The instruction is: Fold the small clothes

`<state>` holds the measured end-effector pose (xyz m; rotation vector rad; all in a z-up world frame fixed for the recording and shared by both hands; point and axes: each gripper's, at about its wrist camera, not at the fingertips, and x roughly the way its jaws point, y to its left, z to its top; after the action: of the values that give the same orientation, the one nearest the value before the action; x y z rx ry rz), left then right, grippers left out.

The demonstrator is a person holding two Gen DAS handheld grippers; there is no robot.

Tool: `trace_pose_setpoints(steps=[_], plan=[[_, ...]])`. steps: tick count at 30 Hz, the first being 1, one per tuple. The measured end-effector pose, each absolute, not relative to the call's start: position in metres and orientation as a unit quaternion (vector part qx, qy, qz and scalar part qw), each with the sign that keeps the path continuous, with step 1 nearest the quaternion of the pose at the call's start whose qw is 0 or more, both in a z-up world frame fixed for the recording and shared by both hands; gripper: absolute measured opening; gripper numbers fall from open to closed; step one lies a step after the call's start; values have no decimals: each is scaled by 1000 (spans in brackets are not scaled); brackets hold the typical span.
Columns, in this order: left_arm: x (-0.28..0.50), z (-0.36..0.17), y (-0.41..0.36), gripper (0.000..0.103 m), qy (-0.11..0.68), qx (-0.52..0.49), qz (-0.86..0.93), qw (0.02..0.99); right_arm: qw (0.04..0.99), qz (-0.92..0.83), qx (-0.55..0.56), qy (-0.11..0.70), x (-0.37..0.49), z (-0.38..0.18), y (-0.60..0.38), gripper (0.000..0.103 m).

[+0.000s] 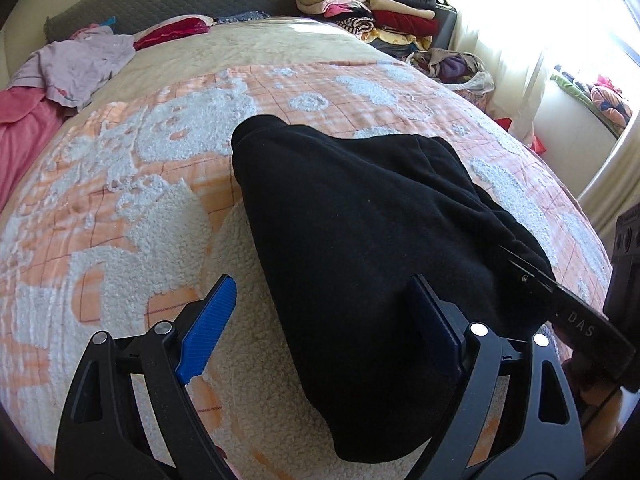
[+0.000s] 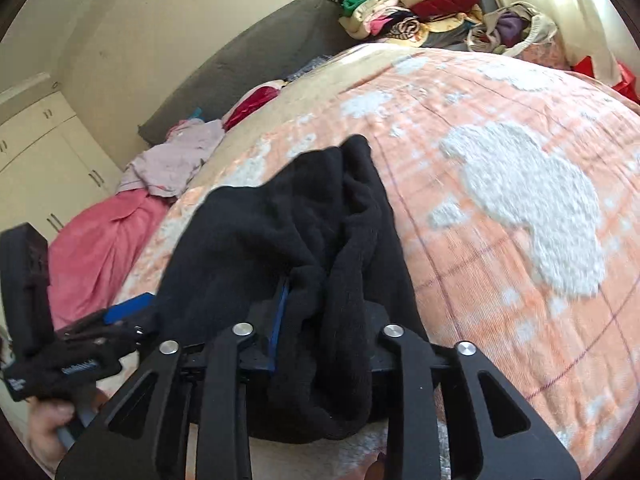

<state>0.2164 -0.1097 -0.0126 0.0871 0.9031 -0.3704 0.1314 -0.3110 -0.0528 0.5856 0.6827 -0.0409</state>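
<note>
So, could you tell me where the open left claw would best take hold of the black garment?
Probably the near left edge of the black garment, where it lies flat on the blanket. The left claw already straddles that edge with its jaws wide, so come down from above and a little from the left. The right claw pinches the bunched right side, so avoid that.

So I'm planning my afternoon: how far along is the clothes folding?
Done: a folded stack sits at the bed's far corner. In hand: the right tongs pinch the black garment, while the left tongs hang open over it. Left: the lilac top and pink piece lie loose.
</note>
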Motion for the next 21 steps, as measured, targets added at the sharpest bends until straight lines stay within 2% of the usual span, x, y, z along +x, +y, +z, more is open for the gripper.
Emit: trace_pose_setpoints(steps=[6, 9, 13, 15, 17, 18, 21], plan=[[210, -10, -109, 80, 427, 40, -180, 885, 905, -53, 266, 328, 122, -41, -306, 47], [204, -5, -108, 80, 421, 39, -182, 888, 912, -65, 246, 321, 112, -31, -301, 52], [194, 1, -103, 85, 412, 31, -188, 891, 925, -71, 226, 296, 88, -13, -295, 70], [187, 6, -102, 86, 404, 31, -190, 894, 931, -75, 217, 284, 79, -6, -293, 84], [178, 12, -99, 88, 394, 29, -193, 898, 937, -80, 207, 269, 65, 5, -291, 92], [175, 14, -99, 94, 391, 29, -193, 899, 940, -82, 203, 260, 61, 9, -289, 95], [161, 22, -95, 94, 380, 30, -199, 903, 950, -84, 190, 232, 44, 24, -283, 98]])
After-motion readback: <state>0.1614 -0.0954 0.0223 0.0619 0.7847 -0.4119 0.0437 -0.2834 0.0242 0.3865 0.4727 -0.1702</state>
